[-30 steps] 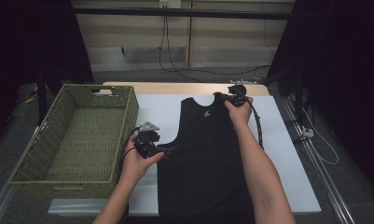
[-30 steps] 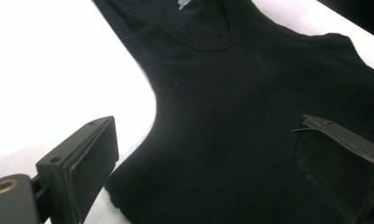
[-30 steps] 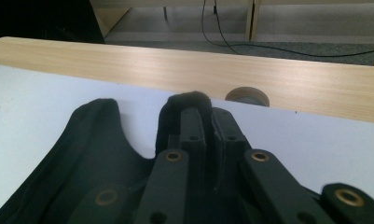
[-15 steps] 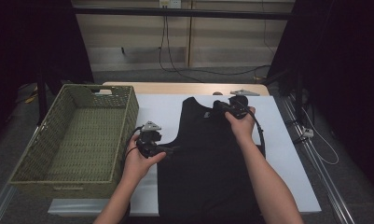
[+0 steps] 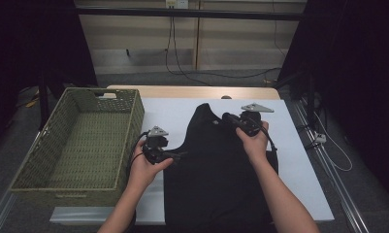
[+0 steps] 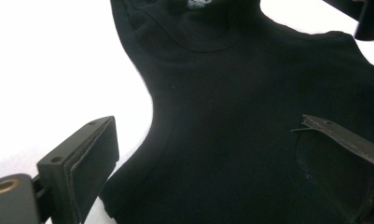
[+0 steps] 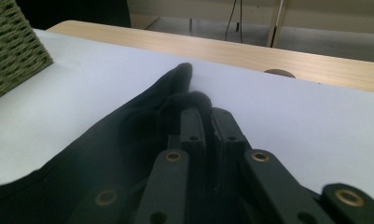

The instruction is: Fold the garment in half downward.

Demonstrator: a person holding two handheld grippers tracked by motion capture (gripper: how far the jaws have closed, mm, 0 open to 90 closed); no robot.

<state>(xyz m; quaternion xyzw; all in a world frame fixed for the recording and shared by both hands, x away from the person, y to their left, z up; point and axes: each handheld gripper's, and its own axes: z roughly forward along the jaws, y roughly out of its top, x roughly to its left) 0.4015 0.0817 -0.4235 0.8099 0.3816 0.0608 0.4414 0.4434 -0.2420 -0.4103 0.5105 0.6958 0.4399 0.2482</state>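
So nearest the camera in the high view, the black tank top (image 5: 216,170) lies flat on the white table cover (image 5: 299,160), its hem at the near edge. The left gripper (image 5: 178,155) sits at the top's left side by the armhole; in the left gripper view its jaws stand wide apart, one over the white cover and one over the black fabric, nothing pinched. Further back, the right gripper (image 5: 226,117) is clamped on the top's right shoulder strap (image 7: 194,100), folded over the jaw tips. Off to the left there's a green woven basket (image 5: 134,116).
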